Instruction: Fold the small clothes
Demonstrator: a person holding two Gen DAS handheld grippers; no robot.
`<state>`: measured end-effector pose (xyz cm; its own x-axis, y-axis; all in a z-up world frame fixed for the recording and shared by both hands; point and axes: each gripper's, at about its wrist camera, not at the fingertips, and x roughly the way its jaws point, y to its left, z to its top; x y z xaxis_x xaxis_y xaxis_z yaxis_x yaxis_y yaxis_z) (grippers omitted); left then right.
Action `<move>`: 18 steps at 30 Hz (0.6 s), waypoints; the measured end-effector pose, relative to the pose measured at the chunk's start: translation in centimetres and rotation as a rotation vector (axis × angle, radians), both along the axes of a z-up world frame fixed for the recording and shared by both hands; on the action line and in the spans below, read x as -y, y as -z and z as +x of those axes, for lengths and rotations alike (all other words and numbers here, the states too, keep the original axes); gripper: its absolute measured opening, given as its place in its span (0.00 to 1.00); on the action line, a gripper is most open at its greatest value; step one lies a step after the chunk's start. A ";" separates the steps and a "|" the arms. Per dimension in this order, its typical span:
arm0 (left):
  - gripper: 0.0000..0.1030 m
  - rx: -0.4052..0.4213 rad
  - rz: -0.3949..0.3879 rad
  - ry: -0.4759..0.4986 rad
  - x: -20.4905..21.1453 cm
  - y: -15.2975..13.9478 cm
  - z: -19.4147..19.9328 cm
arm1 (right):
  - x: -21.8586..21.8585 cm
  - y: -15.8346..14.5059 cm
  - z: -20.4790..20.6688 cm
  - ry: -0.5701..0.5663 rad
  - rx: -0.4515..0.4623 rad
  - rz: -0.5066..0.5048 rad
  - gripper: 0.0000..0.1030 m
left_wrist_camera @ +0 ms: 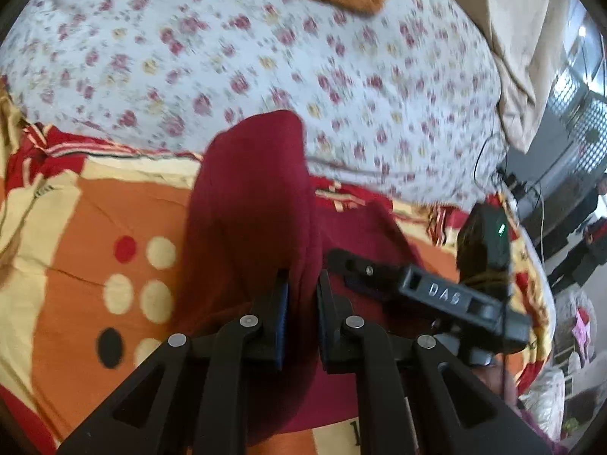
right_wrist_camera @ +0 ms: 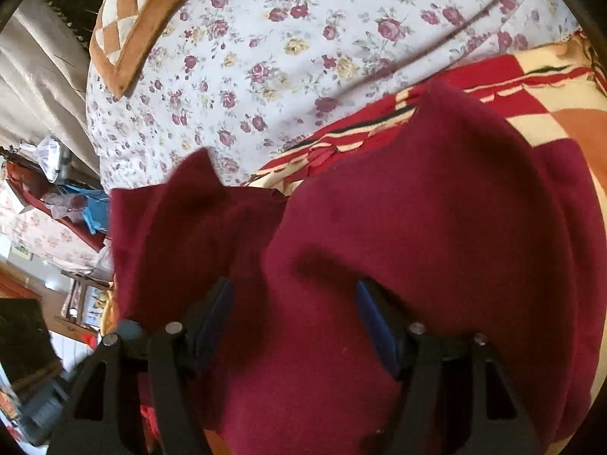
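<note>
The dark red garment (left_wrist_camera: pixel 250 204) lies on an orange, cream and red patterned blanket (left_wrist_camera: pixel 87 227). In the left wrist view a lifted fold of it runs as a long strip from the fingers up toward 12 o'clock, ending in a rounded tip over the edge of the flowered sheet (left_wrist_camera: pixel 265 57). The cloth is plain, soft, matte maroon, with deep creases.

The left gripper (left_wrist_camera: pixel 302 288) points steeply down at the bed, its fingers clenched on that fold, which passes between the blue pads.

In the right wrist view the garment (right_wrist_camera: pixel 417 227) fills the frame from 6 to 2 o'clock, with a loose flap at 9 o'clock. The right gripper (right_wrist_camera: pixel 294 295) angles down over it, fingers spread wide and released, the cloth bulging between them without being pinched. In the left wrist view it sits at 4 o'clock.
</note>
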<state>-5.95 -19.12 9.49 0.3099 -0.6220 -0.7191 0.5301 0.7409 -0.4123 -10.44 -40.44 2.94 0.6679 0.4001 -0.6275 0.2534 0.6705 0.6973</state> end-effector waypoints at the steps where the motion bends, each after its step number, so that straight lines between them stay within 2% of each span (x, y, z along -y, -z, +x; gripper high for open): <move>1: 0.01 -0.006 0.009 0.006 0.4 0.4 -0.2 | -0.3 -0.1 0.1 -0.006 -0.006 -0.014 0.68; 7: 0.01 0.003 0.026 0.005 0.5 0.5 -0.7 | -2.0 -0.6 0.3 -0.041 -0.019 -0.157 0.68; 12: 0.01 0.005 0.016 -0.005 -0.1 -0.4 -0.4 | -3.7 -1.3 0.6 -0.119 -0.038 -0.319 0.68; 13: 0.01 0.006 0.017 -0.004 -0.1 -0.5 -0.3 | -3.5 -1.3 0.4 -0.119 -0.037 -0.320 0.68; 15: 0.01 0.012 0.017 0.001 0.0 -0.9 -0.5 | -2.5 -1.3 0.2 -0.089 -0.034 -0.251 0.68; 18: 0.01 0.013 0.016 0.011 0.6 -1.0 -0.7 | 0.1 -0.5 -0.2 -0.013 -0.024 -0.032 0.69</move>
<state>-6.65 -19.70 10.51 0.3120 -0.6142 -0.7249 0.5437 0.7411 -0.3940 -10.68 -40.55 3.39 0.6472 0.3882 -0.6561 0.2608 0.6959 0.6691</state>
